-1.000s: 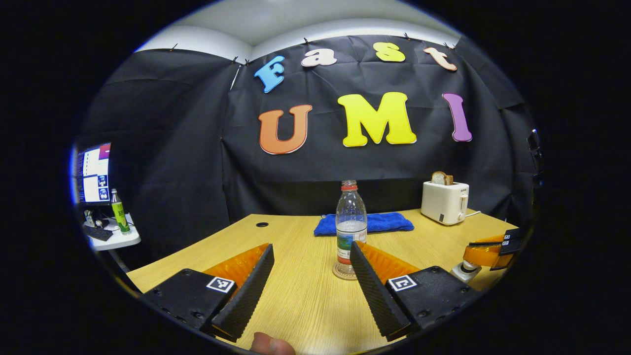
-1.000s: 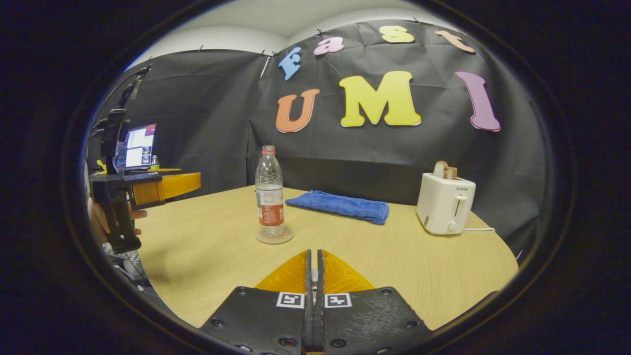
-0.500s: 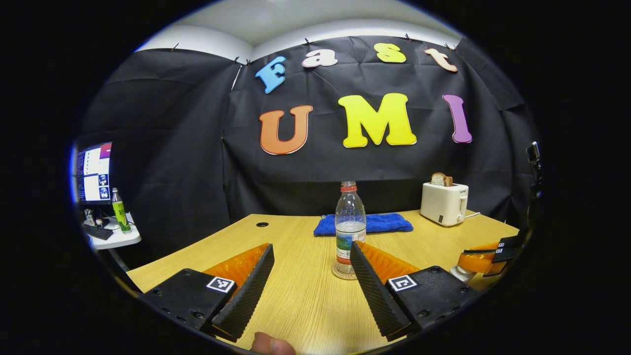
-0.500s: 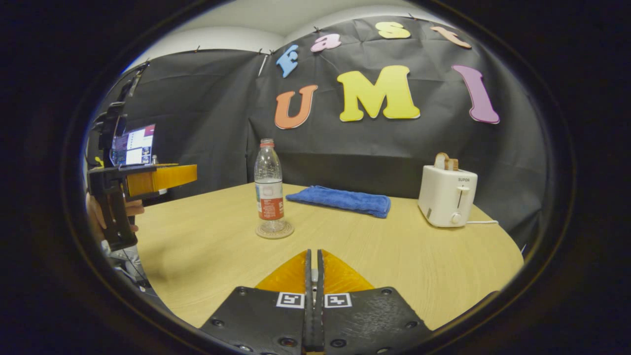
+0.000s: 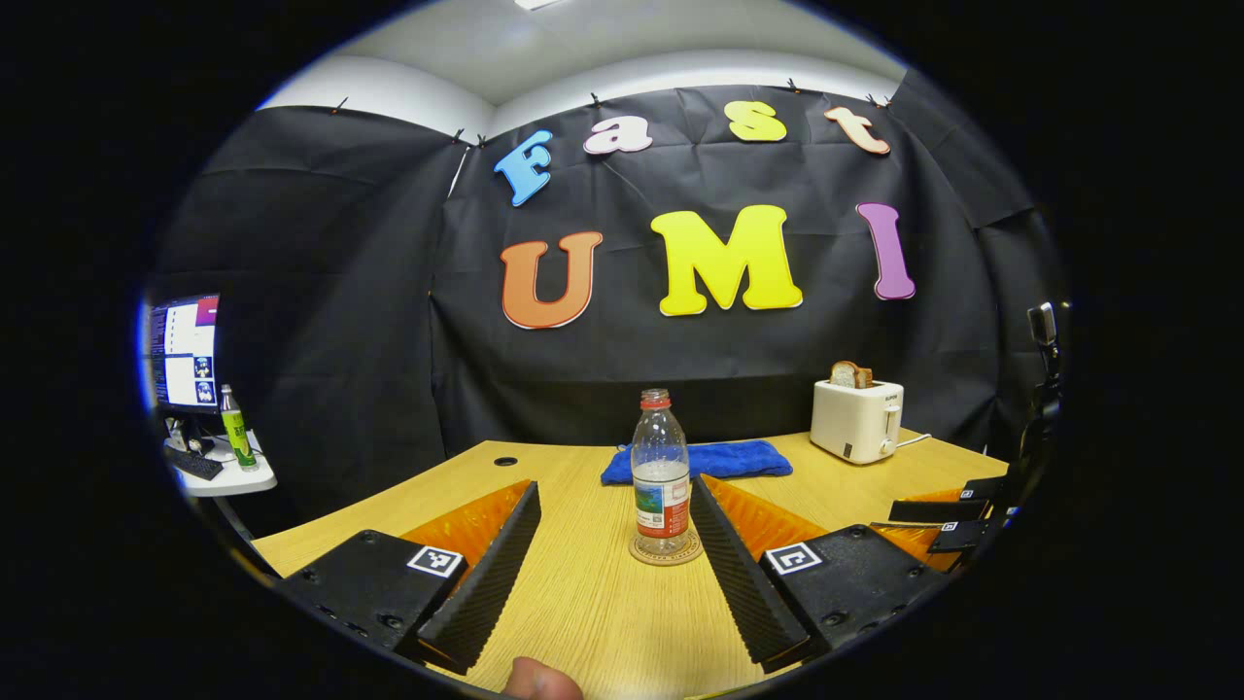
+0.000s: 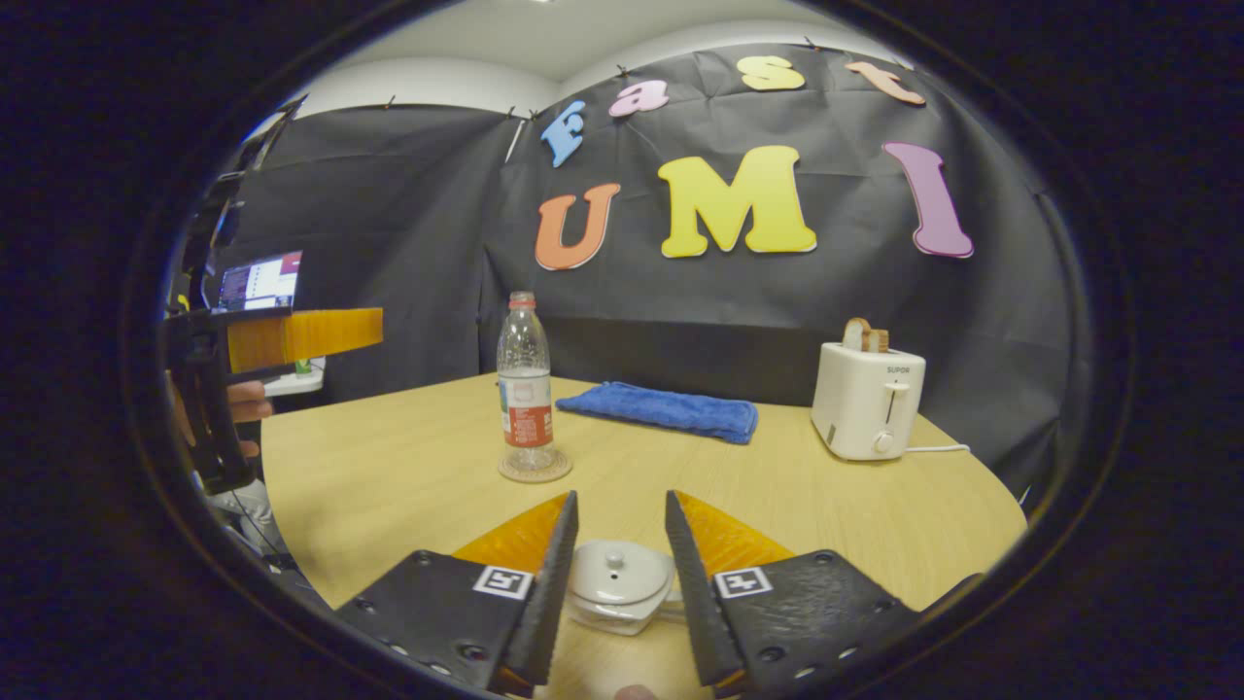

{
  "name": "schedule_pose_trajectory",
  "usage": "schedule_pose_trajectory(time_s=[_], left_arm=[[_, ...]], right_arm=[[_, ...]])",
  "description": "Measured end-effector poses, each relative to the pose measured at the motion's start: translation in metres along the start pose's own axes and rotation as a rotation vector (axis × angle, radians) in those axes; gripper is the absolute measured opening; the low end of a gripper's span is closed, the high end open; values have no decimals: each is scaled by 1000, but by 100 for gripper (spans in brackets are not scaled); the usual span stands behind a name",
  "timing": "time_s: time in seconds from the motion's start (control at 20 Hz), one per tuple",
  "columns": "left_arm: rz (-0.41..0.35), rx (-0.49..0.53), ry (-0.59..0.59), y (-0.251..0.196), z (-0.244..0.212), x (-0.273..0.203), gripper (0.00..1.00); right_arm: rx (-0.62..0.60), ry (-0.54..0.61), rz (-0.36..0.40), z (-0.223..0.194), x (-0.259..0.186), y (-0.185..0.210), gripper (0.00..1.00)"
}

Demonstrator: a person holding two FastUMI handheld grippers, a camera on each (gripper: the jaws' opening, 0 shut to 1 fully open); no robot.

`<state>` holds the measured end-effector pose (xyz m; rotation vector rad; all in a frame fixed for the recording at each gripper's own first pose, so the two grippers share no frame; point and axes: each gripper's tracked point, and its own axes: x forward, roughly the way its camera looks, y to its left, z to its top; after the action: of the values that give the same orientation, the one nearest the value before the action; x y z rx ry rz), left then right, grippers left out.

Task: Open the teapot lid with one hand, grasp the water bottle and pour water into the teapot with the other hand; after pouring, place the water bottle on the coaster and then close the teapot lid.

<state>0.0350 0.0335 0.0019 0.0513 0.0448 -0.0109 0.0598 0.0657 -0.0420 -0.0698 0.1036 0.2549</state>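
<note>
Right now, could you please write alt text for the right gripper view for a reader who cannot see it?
The right gripper is open above a white teapot with its lid on. Beyond it on the wooden table, a water bottle stands on a coaster, with a blue towel and a toaster farther back.

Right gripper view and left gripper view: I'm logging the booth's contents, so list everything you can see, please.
bottle: one, clear, red cap, upright on the coaster.
coaster: one, pale, mid-table.
teapot: one, white, lid on, between the right claw's fingers, untouched.
towel: one, blue, behind the bottle.
toaster: one, white, bread in it, table's far right.
table: one, light wood.
monitor: one, lit, on a side desk.
green bottle: one, beside the monitor.
left claw: open, facing the bottle.
right claw: open, over the teapot.
hand: one, holding the left claw.
</note>
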Motion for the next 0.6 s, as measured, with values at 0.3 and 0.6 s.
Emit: schedule_pose_trajectory(time_s=[0.3,0.6], left_arm=[[-51,15,-63,-26,48,-14,97],[-93,60,-173,-41,120,-36,96]], right_arm=[[26,-92,-185,56,-47,-38,96],[-24,-237,-299,142,-115,-55,96]])
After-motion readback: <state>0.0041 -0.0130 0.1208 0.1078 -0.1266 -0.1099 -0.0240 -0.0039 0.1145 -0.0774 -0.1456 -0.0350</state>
